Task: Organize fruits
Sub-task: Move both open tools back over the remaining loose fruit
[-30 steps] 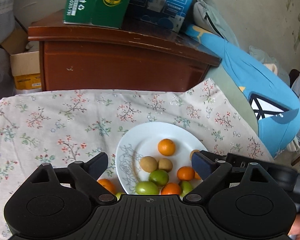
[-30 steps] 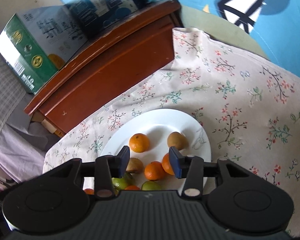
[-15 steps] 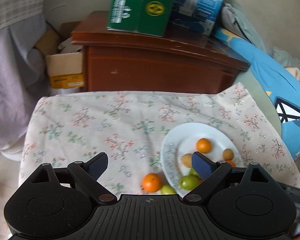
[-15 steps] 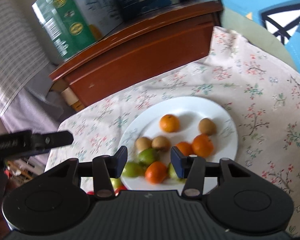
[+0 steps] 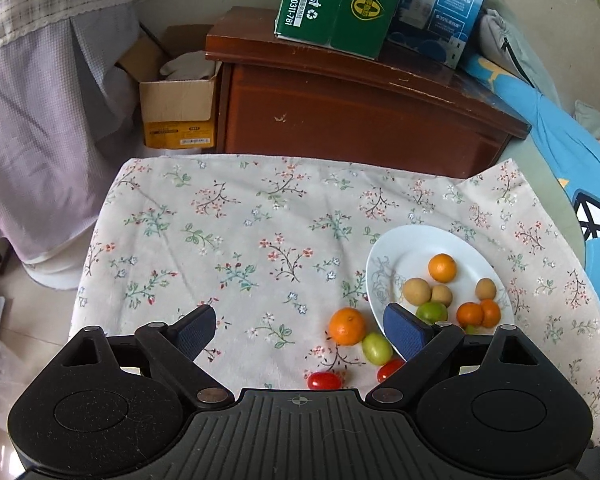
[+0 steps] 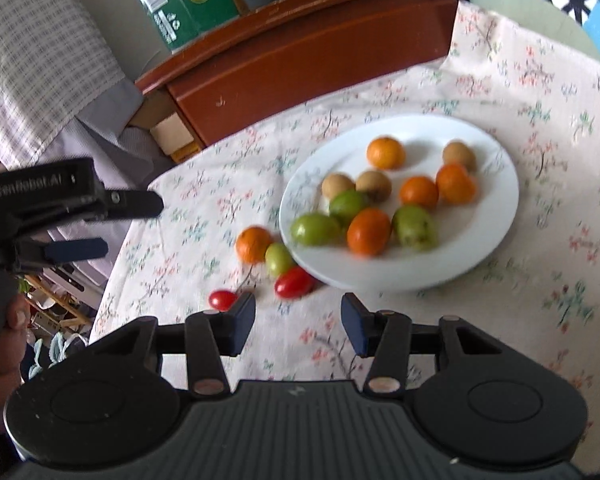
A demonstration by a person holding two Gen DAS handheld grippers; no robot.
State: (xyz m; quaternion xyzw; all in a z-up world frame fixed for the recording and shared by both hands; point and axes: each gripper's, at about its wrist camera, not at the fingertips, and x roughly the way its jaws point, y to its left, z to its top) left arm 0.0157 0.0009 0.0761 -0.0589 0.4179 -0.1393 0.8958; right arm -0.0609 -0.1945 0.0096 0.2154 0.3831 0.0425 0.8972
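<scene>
A white plate (image 5: 396, 248) (image 6: 492, 236) holds several oranges, brown fruits and green fruits. Beside its left rim on the floral cloth lie an orange (image 5: 347, 325) (image 6: 253, 243), a green fruit (image 5: 376, 348) (image 6: 278, 258) and two red tomatoes (image 5: 324, 380) (image 6: 294, 282), the second one (image 6: 222, 299) further left. My left gripper (image 5: 300, 330) is open and empty, held above the cloth left of the plate; it also shows in the right wrist view (image 6: 112, 224). My right gripper (image 6: 298, 320) is open and empty, just in front of the plate.
The floral cloth (image 5: 240, 240) covers a small table. Behind it stands a brown wooden cabinet (image 5: 352, 120) with a green box (image 5: 336, 4) and a blue box (image 5: 440, 8) on top. A cardboard box (image 5: 176, 108) sits on the floor at left. Blue fabric (image 5: 560, 148) lies at right.
Both grippers have pulled back and up from the plate, the left one also moving left. The loose fruits beside the plate have come into view. Both stay open.
</scene>
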